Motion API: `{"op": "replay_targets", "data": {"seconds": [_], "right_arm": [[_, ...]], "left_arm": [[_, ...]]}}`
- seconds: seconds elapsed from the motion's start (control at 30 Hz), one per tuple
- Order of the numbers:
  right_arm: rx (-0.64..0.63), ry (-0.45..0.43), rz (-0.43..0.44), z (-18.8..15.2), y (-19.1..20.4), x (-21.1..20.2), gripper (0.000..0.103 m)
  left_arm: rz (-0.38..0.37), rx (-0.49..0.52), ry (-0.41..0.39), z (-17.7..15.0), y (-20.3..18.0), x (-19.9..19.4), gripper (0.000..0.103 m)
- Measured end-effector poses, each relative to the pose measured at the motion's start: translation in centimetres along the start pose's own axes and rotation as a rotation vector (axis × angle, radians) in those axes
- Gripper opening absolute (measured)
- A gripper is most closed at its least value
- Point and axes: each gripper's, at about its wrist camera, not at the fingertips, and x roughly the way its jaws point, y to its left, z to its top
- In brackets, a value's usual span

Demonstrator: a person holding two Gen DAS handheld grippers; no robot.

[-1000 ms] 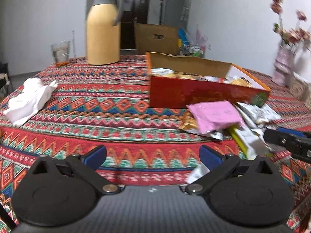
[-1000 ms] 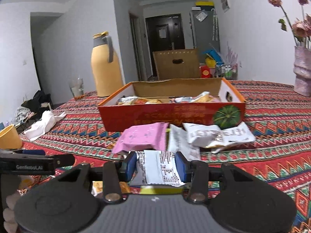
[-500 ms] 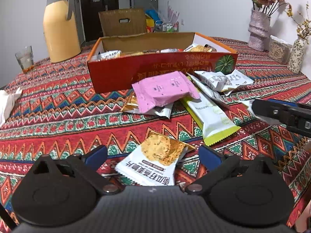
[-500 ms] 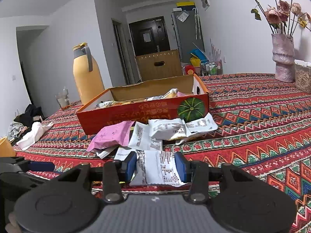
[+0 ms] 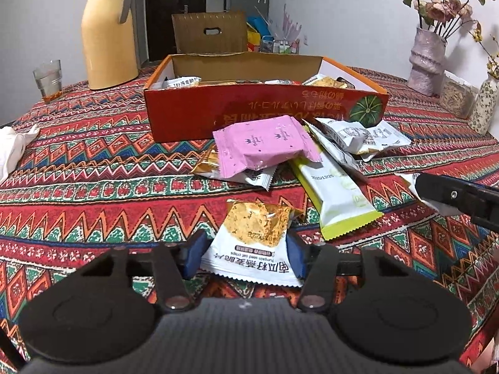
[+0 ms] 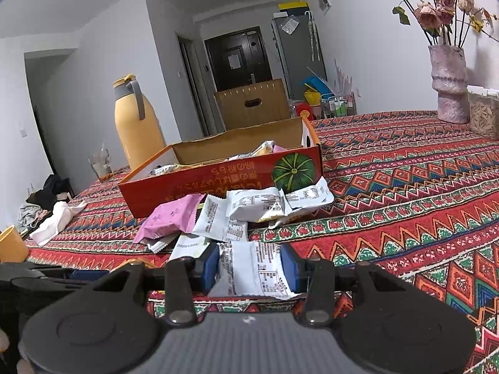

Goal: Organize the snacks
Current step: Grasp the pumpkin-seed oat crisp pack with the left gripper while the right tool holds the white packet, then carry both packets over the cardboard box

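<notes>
An orange-red cardboard box (image 5: 249, 115) with several snack packets inside stands on the patterned tablecloth. In front of it lie a pink packet (image 5: 262, 143), a green-and-white bar (image 5: 333, 193) and white packets (image 5: 358, 134). My left gripper (image 5: 244, 254) is closing on an oat crisp packet (image 5: 252, 233), its blue pads touching both sides. In the right wrist view, my right gripper (image 6: 251, 268) is shut on a white printed packet (image 6: 259, 271) held just above the cloth, near the pile. The box (image 6: 218, 180) and pink packet (image 6: 174, 218) lie beyond it.
A yellow thermos (image 5: 107, 31) and a glass (image 5: 48, 78) stand at the far left. A white cloth (image 5: 12, 146) lies at the left edge. Vases with flowers (image 5: 427, 59) stand at the far right. A yellow cup (image 6: 11, 246) sits low left.
The left gripper swung toward the snack pile, came over the oat crisp packet, and its wide jaws closed in against it. The right gripper kept its white packet while shifting slightly.
</notes>
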Motion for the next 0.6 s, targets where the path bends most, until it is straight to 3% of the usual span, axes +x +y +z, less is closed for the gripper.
{"op": "replay_targets", "data": {"seconds": [0.33, 0.6], "right_arm": [[-0.008, -0.009, 0.004, 0.3, -0.2, -0.1, 0.042], [-0.066, -0.058, -0.012, 1.9, 0.8, -0.2, 0.042]], "left_arm": [[0.009, -0.021, -0.055, 0.5, 0.3, -1.6, 0.053], [0.024, -0.052, -0.133, 2.7, 0.6, -3.2, 0.053]]}}
